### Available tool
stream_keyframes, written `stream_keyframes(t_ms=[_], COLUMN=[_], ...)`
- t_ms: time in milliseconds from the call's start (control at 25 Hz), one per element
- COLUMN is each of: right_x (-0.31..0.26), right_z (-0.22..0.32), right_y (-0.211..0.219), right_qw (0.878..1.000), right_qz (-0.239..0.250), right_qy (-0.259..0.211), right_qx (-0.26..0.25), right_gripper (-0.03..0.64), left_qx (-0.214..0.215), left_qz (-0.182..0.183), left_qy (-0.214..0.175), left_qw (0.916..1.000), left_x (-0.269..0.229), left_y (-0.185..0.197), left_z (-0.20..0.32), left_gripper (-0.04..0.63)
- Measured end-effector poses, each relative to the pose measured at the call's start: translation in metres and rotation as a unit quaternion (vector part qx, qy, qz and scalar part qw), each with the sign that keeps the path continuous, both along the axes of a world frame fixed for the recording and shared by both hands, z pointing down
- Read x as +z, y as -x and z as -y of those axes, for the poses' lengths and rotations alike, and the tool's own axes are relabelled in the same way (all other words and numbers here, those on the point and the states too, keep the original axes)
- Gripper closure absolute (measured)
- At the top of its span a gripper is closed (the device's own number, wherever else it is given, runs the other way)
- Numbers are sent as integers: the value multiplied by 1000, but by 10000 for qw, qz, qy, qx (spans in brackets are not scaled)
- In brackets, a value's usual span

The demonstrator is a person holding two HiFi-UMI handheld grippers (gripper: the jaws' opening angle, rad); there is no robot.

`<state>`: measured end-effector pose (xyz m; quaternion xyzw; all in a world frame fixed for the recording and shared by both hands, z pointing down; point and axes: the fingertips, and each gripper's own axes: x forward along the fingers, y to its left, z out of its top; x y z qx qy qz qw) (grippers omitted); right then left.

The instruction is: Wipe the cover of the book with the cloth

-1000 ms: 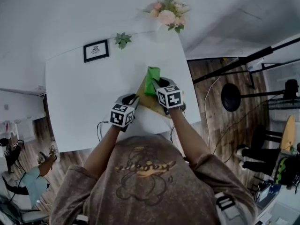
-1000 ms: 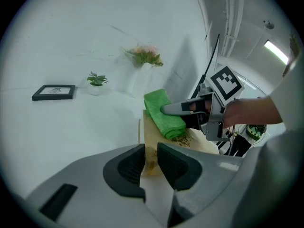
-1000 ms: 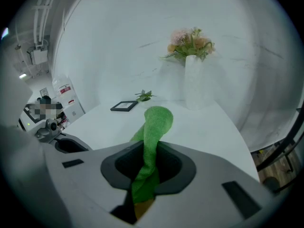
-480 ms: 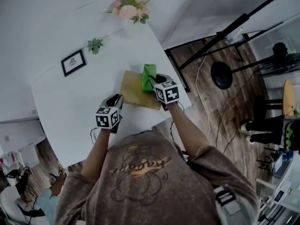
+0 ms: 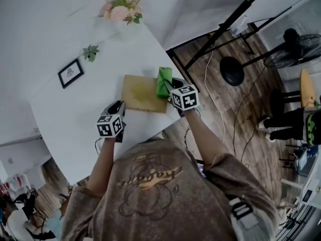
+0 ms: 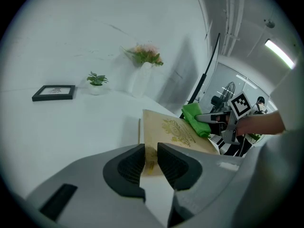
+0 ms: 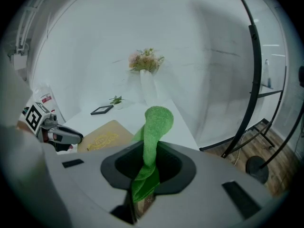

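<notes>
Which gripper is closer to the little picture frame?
Left. The left gripper is at the book's corner, on the picture frame's side. The right gripper, gripping the green cloth, is across the book, farther from the frame.

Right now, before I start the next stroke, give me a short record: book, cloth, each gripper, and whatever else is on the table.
book: tan book with a gold emblem, lying flat on the white table
cloth: green cloth, at the book's right edge in the head view
right gripper: shut on the cloth
left gripper: jaws slightly apart, the book's near corner shows in the gap; contact unclear
other: black picture frame, small green plant, vase of pink flowers
</notes>
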<state>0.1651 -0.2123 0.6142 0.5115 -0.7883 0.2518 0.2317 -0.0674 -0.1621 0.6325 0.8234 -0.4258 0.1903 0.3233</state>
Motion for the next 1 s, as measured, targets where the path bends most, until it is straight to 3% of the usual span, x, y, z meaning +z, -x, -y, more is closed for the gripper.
stream_keyframes(t_ms=[640, 840, 1000], right_x=[-12, -30, -57], right_z=[-28, -32, -24], right_y=[-73, -65, -29], right_qw=[9969, 9979, 9984], right_qz=[103, 221, 496], right_qy=[218, 125, -94], right_qx=[752, 601, 272], right_gripper=[554, 554, 554], left_qx=[14, 23, 25], left_qz=[-19, -15, -6], left_qy=[38, 7, 0], left_qw=[10000, 10000, 10000], left_x=[-2, -2, -2], left_y=[0, 1, 1], left_z=[-1, -3, -2], left_gripper=[512, 512, 512])
